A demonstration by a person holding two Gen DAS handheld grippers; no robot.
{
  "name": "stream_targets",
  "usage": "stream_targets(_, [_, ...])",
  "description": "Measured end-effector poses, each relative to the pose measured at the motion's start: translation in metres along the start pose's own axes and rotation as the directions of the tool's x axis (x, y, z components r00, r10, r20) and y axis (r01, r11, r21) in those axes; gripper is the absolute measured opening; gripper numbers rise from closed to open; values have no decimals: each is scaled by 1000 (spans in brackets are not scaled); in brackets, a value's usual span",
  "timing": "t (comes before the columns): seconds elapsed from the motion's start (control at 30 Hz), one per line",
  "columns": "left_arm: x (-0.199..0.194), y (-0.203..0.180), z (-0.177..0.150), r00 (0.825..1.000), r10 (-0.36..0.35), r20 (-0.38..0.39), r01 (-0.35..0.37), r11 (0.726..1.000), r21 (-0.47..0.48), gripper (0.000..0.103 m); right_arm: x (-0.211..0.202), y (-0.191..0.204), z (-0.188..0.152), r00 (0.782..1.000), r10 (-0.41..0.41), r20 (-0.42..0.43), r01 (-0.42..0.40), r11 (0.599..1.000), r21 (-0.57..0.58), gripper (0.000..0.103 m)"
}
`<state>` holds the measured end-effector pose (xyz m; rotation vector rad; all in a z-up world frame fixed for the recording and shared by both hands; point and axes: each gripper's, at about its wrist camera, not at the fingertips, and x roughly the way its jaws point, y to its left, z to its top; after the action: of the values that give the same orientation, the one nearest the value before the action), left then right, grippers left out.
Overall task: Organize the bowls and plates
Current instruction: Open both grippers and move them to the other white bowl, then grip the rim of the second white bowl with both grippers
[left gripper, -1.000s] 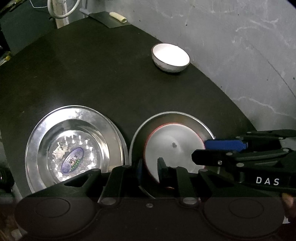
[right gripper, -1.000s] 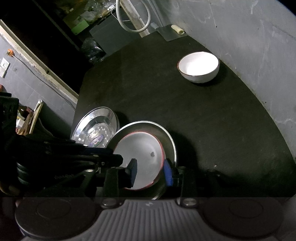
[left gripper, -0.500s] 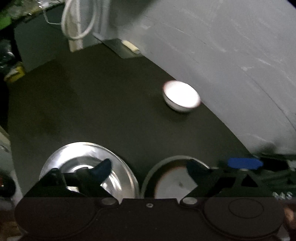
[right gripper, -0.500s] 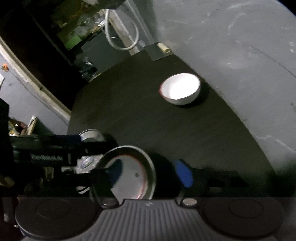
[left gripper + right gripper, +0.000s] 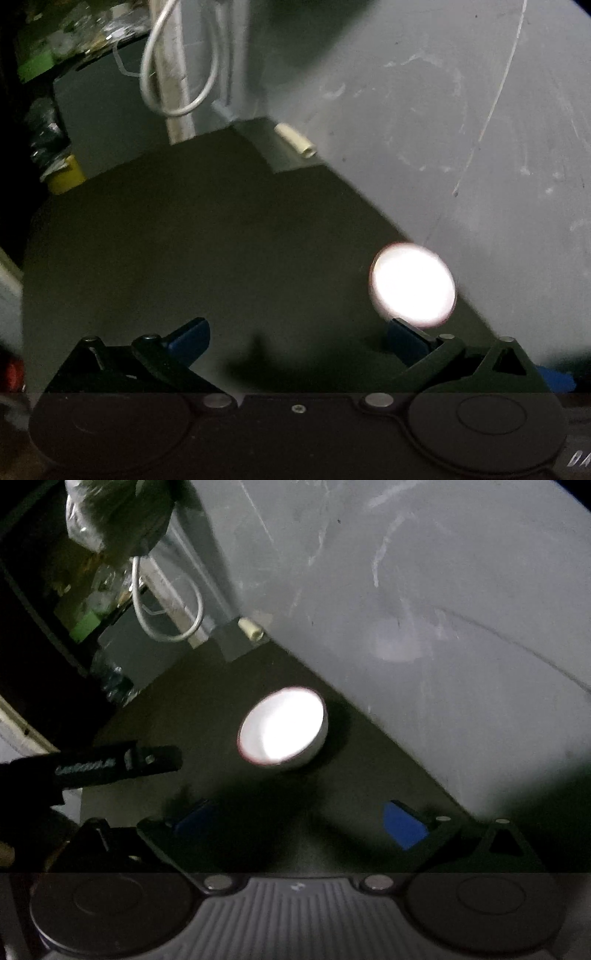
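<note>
Left wrist view: left gripper (image 5: 297, 341) sits at the bottom of the frame, its blue-padded fingers (image 5: 186, 338) spread wide apart with nothing between them, only dark table (image 5: 207, 236) behind. White bowl (image 5: 413, 285) sits right of centre, blurred and overexposed, upright on the table near the grey wall (image 5: 424, 110). The right-hand blue pad overlaps the bowl's lower edge in the frame; whether they touch cannot be told. Upper centre: a looped white cable (image 5: 177, 66) hangs by a pale post. Just below it, a small cream tube (image 5: 295, 142) lies on a grey slab at the far edge of the table. Yellow object (image 5: 66, 175) at centre left.

Right wrist view: right gripper (image 5: 299, 825) at the bottom, fingers (image 5: 404, 825) likewise wide apart and empty. Bowl (image 5: 282, 727) is at frame centre, well beyond the fingertips, and its reddish-brown rim line and outer white side are readable here, which the left view washes out. This view alone shows the other gripper from outside: a black bar with white lettering (image 5: 96, 762) enters from the centre left, apart from the bowl. It also shows a crumpled plastic bag (image 5: 114, 513) at upper left, above the cable loop (image 5: 170, 602). A blue corner of the right tool appears only at the lower right edge of the left wrist view.
</note>
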<state>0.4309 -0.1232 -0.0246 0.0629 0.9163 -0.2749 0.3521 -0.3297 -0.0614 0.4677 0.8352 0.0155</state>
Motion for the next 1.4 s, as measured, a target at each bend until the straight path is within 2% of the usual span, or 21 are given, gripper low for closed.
stream_targets(0.13, [28,-13,21,999,-43,11,42,998,46,102,20,-1,10,999,-2,38,1,1000,16,100])
stream_targets(0.37, [68,-28,37,996,-78,-37,83,988,129,101,52,-3,23,999,-11,49,9,999,37,88])
stream_targets(0.77, [87,-41,41,982,-153,-109,170,971,169,69,74,-1,36,1000,-12,16,11,1000,27,60])
stream_targets(0.83, [88,-43,40,981,-154,-115,172,969,175,57,76,-2,35,1000,-6,8,6,1000,31,53])
stream_targets(0.93, [89,-44,39,979,-161,-129,182,968,171,47,77,-3,35,1000,-1,3,1,999,35,41])
stream_targets(1.07, [88,-44,38,975,-173,-139,195,967,164,39,78,-3,34,1000,10,-5,-10,999,38,34])
stream_targets(1.23, [88,-47,37,970,-190,-151,214,964,159,25,78,-3,33,1000,14,-7,-13,999,38,33])
stream_targets(1.4, [85,-49,36,973,-178,-148,202,966,161,19,77,-6,32,1000,14,-5,-13,999,43,29])
